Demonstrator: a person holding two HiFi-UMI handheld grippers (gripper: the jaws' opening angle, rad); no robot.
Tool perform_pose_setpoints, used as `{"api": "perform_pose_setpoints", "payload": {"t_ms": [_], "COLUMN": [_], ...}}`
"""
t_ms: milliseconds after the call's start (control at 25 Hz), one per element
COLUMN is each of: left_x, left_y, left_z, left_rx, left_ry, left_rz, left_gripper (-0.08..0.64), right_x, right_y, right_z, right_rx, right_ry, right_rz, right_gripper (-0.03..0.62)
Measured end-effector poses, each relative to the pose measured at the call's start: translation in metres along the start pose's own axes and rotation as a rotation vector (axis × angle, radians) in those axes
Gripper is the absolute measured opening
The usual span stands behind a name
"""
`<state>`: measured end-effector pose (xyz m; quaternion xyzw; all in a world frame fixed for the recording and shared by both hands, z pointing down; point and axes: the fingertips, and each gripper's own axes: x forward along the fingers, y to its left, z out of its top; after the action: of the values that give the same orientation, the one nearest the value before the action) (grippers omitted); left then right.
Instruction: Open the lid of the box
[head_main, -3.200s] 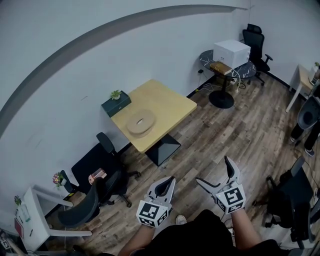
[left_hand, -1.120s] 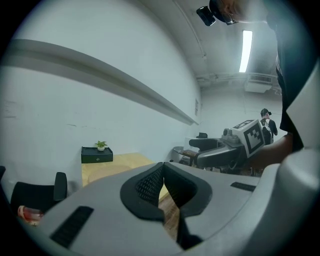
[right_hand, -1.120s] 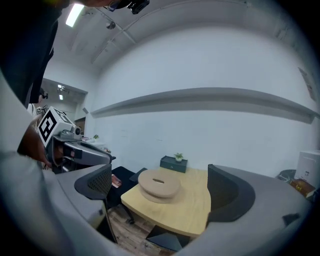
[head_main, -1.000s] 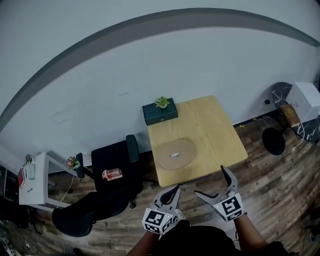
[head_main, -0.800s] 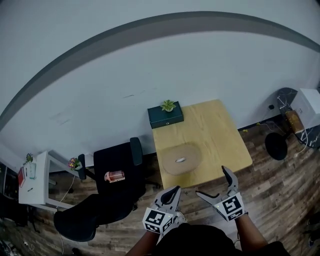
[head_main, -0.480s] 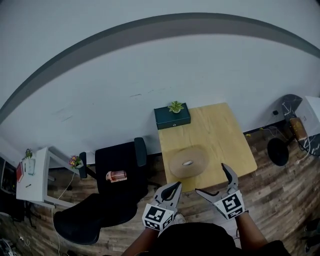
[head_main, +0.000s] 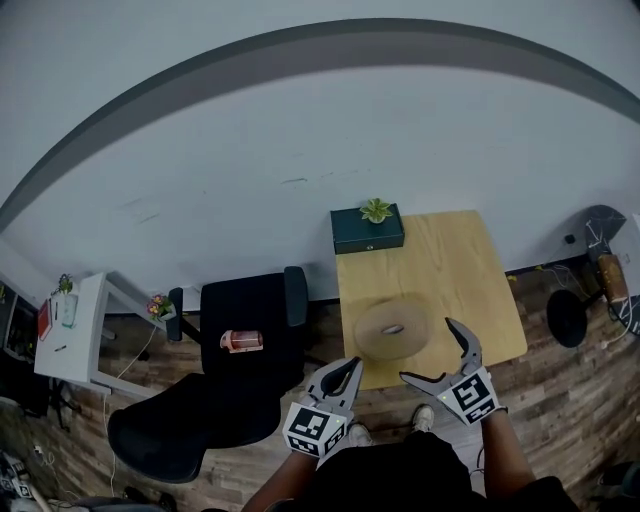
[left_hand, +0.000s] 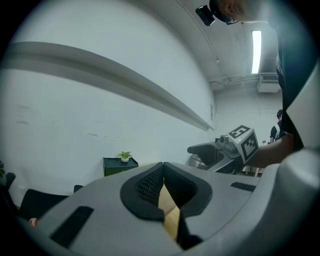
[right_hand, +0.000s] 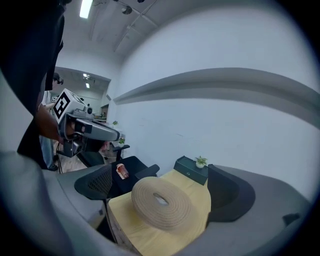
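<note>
The left gripper (head_main: 345, 368) is clenched on nothing, before the table's (head_main: 470, 270) near edge. The right gripper (head_main: 428, 350) is released, its jaws wide apart, over that edge. The round woven box (head_main: 392, 329) lies on the table's near half, lid on. A dark green case (head_main: 367, 229) stands at the table's far corner.

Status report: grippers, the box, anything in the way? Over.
Left gripper shut, empty; right gripper open, empty; both clear of the box. Lid down, small plant on it, at the table's far edge. Round woven mat between grippers and box.
</note>
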<state>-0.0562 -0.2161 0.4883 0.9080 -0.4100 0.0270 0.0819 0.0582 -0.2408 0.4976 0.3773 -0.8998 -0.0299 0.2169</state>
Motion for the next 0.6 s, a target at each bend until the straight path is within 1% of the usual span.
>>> {"api": "perform_pose_setpoints", "payload": {"t_ms": [160,240,320,400,480,600], "left_x": [0.007,0.011,0.016,0.023,0.029,0.029], "left_y": [0.006,0.01,0.012,0.01,0.008,0.009], "left_z": [-0.004,-0.006,-0.008,-0.015,-0.019,-0.019], "left_rx": [-0.01,-0.03,-0.035,-0.036,-0.041,-0.048], "left_ry": [0.007,0.012,0.023,0.034,0.034,0.03], "left_rz": [0.042,0.067,0.082,0.091,0.097,0.113], "left_gripper": [0.018,0.018,0.018,0.018,0.018,0.018], "right_x": [0.019,0.029,0.039,0.046,0.052,0.066], "right_y": [-0.007,-0.009,-0.009,-0.006,0.001,0.022], "right_z": [-0.005,-0.008,-0.012,-0.026,-0.047,-0.071], "right_rx": [0.016,0.009,-0.01,-0.067,-0.138,-0.166], "right_ry": [0.009,0.025,0.047,0.099,0.17,0.25], "right_rz": [0.072,0.113,0.163,0.223,0.291,0.416], "right_gripper": [0.598,0.597,0.598,0.598,0.598,0.598]}}
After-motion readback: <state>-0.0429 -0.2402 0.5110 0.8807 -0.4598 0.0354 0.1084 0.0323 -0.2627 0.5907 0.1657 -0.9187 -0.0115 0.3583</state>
